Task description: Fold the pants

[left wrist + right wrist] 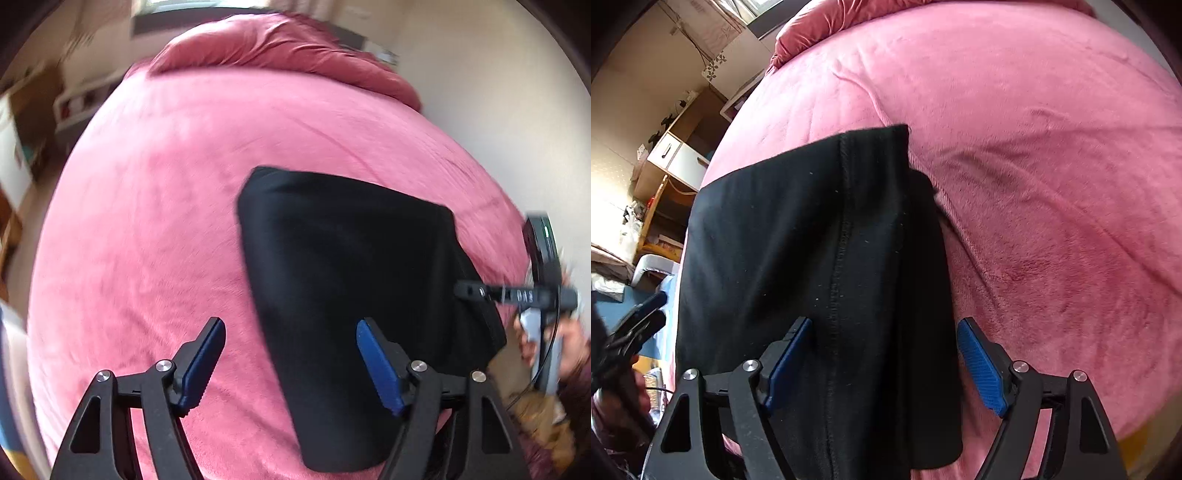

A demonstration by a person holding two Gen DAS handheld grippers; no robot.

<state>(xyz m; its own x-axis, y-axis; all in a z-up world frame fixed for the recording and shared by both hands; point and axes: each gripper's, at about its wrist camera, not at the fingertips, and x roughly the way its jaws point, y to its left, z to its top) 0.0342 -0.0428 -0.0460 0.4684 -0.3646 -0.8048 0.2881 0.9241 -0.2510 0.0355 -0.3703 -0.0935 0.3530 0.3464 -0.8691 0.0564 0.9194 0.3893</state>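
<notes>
The black pants (351, 288) lie folded into a flat block on the pink bed cover (155, 221). My left gripper (291, 339) is open above the block's near left edge, holding nothing. In the right wrist view the pants (812, 258) show a stitched seam down the middle. My right gripper (884, 347) is open over the block's near right part, empty. The right gripper also shows in the left wrist view (480, 291) at the pants' right edge. The left gripper shows in the right wrist view (639, 321) at the far left, blurred.
A bunched pink duvet (280, 48) lies at the head of the bed. Wooden shelves and a white drawer unit (672, 155) stand beside the bed on the left. A wall runs along the bed's right side (480, 92).
</notes>
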